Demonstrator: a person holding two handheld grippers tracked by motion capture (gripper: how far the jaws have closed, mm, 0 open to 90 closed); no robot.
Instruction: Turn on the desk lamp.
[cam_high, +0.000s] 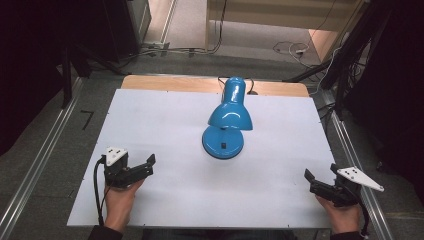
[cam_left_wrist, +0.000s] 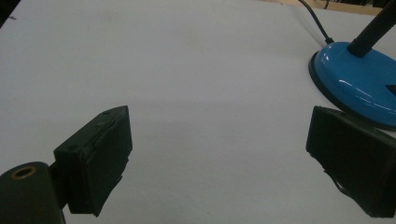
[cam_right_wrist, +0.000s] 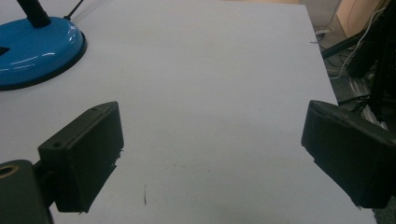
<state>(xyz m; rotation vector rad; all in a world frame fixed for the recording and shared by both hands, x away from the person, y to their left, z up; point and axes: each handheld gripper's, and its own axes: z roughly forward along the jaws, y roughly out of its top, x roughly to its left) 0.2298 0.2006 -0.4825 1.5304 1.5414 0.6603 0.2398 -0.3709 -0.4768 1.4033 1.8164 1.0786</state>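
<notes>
A blue desk lamp (cam_high: 229, 114) stands in the middle of the white tabletop (cam_high: 160, 120), its shade hanging over its round base (cam_high: 223, 144). My left gripper (cam_high: 149, 166) rests at the front left, held in a hand, open and holding nothing, its jaws pointing right toward the lamp. In the left gripper view the gripper (cam_left_wrist: 219, 128) has the lamp base (cam_left_wrist: 359, 79) just beyond its right jaw. My right gripper (cam_high: 321, 173) sits at the front right corner, open with nothing between its fingers. In the right gripper view the gripper (cam_right_wrist: 212, 123) has the lamp base (cam_right_wrist: 37, 46) at far left.
The lamp's black cord (cam_left_wrist: 315, 21) runs off the back edge over a wooden strip (cam_high: 175, 83). Metal rails (cam_high: 40, 165) flank the table. Cables (cam_high: 292, 49) lie on the floor behind, and dark stands (cam_high: 345, 55) rise at the right. The table's right edge (cam_right_wrist: 327, 79) is near the right gripper.
</notes>
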